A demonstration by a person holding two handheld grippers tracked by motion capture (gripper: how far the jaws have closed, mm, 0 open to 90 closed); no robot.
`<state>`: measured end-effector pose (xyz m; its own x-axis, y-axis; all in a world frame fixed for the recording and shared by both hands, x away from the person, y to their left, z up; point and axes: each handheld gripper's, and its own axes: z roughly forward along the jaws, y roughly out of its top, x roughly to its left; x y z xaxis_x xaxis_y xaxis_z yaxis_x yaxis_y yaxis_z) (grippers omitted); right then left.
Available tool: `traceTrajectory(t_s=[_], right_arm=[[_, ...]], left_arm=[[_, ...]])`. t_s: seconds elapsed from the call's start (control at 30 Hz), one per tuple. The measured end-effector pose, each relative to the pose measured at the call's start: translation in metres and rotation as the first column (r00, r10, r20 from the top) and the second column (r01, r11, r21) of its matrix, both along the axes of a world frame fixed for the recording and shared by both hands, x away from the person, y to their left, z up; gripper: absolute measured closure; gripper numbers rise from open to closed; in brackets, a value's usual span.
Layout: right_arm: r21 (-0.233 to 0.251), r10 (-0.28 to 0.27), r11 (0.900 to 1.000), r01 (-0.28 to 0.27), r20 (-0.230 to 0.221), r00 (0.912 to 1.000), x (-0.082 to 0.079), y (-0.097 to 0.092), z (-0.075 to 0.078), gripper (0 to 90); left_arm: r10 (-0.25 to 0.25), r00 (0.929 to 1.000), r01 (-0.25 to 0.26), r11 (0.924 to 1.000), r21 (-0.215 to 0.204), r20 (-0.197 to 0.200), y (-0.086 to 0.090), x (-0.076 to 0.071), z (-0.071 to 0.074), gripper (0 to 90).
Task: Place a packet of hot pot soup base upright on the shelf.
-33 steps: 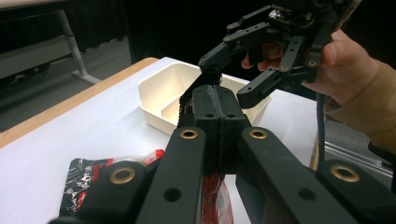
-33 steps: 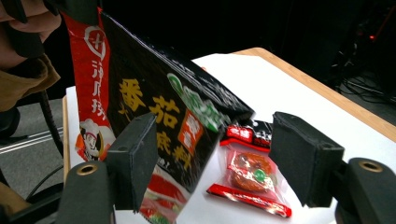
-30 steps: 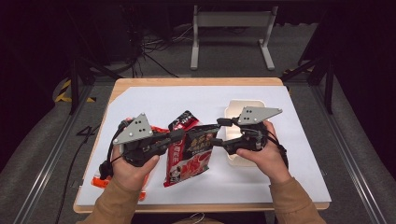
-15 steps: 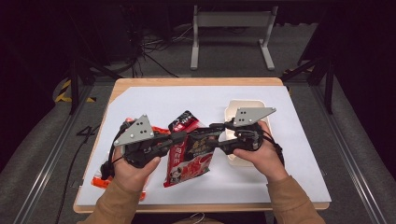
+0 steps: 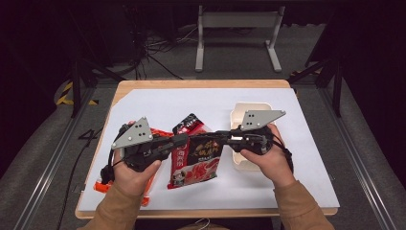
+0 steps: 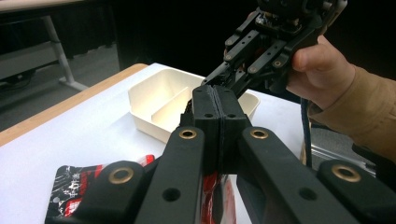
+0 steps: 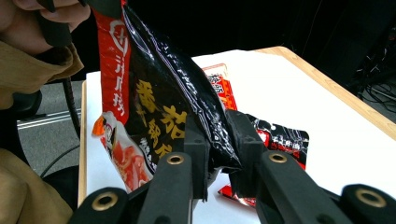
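Red-and-black snack pouch [image 5: 195,160] beside the cream divided tray [image 5: 249,112], long axis slanting top-away, left gripper [image 5: 184,140] clamped on its upper edge, right gripper [image 5: 216,135] just closing onto its opposite corner.

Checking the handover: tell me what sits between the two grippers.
In the high view, the red-and-black pouch spans from the left gripper to the right gripper; the right's jaws have just been closing on it.

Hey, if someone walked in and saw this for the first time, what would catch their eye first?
Probably the red and black snack packet held up over the middle of the white table, with the left gripper clamped on one edge. The right gripper has just been closing on the packet's other edge. Behind them at the right sits a cream divided tray, and another red and black packet lies flat on the table.
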<state>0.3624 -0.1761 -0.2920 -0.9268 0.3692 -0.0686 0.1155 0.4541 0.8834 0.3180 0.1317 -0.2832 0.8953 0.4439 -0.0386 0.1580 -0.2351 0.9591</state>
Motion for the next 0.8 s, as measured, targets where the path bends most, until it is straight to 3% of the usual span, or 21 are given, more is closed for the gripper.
traceTrajectory(t_s=[0.17,0.27,0.33,0.47,0.7,0.8], right_arm=[[-0.007,-0.012,0.9999,0.012,0.001,0.9999,-0.001,0.001,0.004,80.5],[-0.011,-0.024,0.9997,0.024,-0.008,0.9997,-0.001,0.001,0.006,80.7],[-0.012,-0.036,0.9993,0.036,-0.019,0.9992,0.000,0.001,0.007,80.8],[-0.012,-0.066,0.9978,0.066,-0.042,0.9969,0.003,-0.001,0.009,80.9],[-0.029,-0.099,0.9947,0.098,-0.022,0.9948,0.005,-0.005,0.020,80.8],[-0.029,-0.109,0.9937,0.109,-0.014,0.9939,0.006,-0.006,0.025,80.8]], left_arm=[[0.000,1.0000,0.000,1.0000,0.009,0.006,0.002,0.001,-0.001,87.1],[-0.004,1.0000,0.004,0.9998,-0.018,-0.005,0.005,0.003,-0.003,84.2],[-0.008,0.9998,0.007,0.9988,-0.048,-0.016,0.008,0.004,-0.003,78.8],[-0.004,0.9998,0.003,0.9989,-0.048,-0.021,0.014,0.007,-0.004,67.4],[0.038,0.9990,-0.039,0.9978,-0.053,-0.023,0.024,0.009,-0.007,45.4],[0.055,0.9981,-0.057,0.9973,-0.048,-0.028,0.029,0.012,-0.010,44.2]])
